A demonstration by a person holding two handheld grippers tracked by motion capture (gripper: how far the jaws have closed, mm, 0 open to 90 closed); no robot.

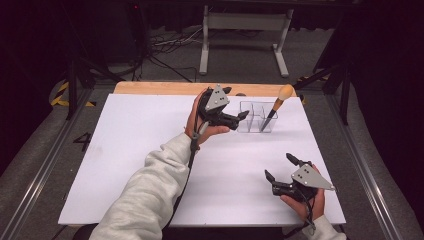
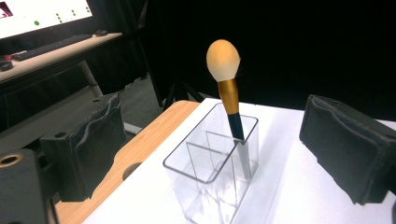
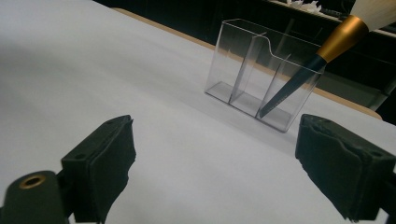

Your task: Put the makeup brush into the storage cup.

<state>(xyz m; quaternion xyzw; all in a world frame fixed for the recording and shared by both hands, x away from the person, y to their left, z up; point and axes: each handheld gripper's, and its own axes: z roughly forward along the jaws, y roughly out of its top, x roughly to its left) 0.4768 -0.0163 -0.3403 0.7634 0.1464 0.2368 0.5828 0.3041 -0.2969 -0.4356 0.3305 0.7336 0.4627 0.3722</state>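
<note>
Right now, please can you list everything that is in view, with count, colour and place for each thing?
clear organiser: one, transparent, with dividers, far centre-right of the table, just ahead of the left gripper.
makeup brush: one, cream head, gold collar, dark handle; stands tilted in the organiser's rightmost compartment in the high view.
table: one, white top, wooden strip along its far edge.
white frame: one, on the floor beyond the table.
monitor and keyboard: one each, on a side desk in the left gripper view.
left gripper: black, jaws open, at the organiser's left end.
right gripper: black, jaws open, near right of the table, holding nothing.
sleeve: light grey, on the left arm.
</note>
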